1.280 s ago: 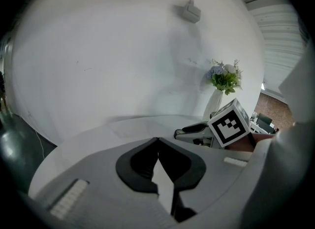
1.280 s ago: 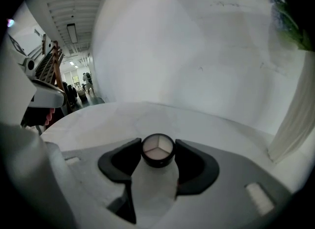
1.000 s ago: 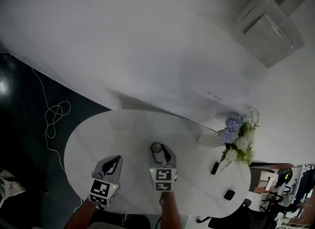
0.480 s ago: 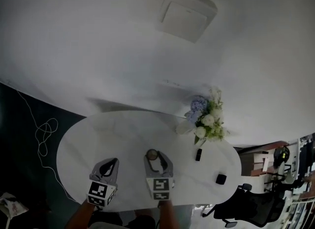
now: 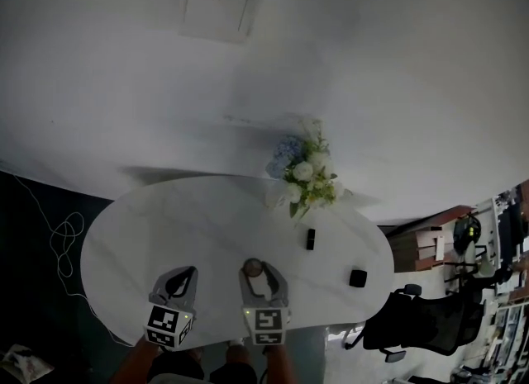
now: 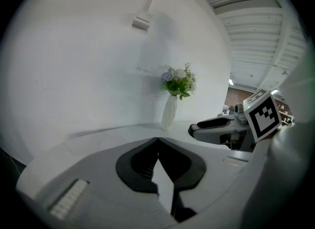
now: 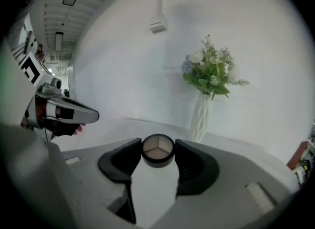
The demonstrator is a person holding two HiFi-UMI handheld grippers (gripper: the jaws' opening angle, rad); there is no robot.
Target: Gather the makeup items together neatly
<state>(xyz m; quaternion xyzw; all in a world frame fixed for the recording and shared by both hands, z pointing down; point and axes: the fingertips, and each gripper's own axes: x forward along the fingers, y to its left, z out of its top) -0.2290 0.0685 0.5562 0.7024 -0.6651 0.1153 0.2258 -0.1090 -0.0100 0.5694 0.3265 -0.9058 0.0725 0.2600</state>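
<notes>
A round eyeshadow compact [image 7: 157, 150] with three pale shades in a black rim sits between the pads of my right gripper [image 7: 157, 154], which is shut on it. In the head view the compact [image 5: 253, 268] is held just above the white oval table [image 5: 165, 217], near the front edge, in the right gripper [image 5: 263, 271]. My left gripper [image 5: 188, 273] hovers beside it to the left. Its jaws meet at the tips with nothing between them, so the left gripper [image 6: 157, 140] is shut. A slim black makeup item [image 5: 311, 239] and a small black square one [image 5: 358, 277] lie on the table's right part.
A white vase with blue and white flowers [image 5: 302, 177] stands at the table's far edge; the vase [image 7: 199, 117] is ahead of the right gripper. A black office chair [image 5: 413, 329] stands off the table's right end. A white cable [image 5: 64, 238] lies on the dark floor to the left.
The head view has swung right, so the vase and the black items sit nearer the middle. Both grippers have moved right along the table, the right one keeping hold of the compact.
</notes>
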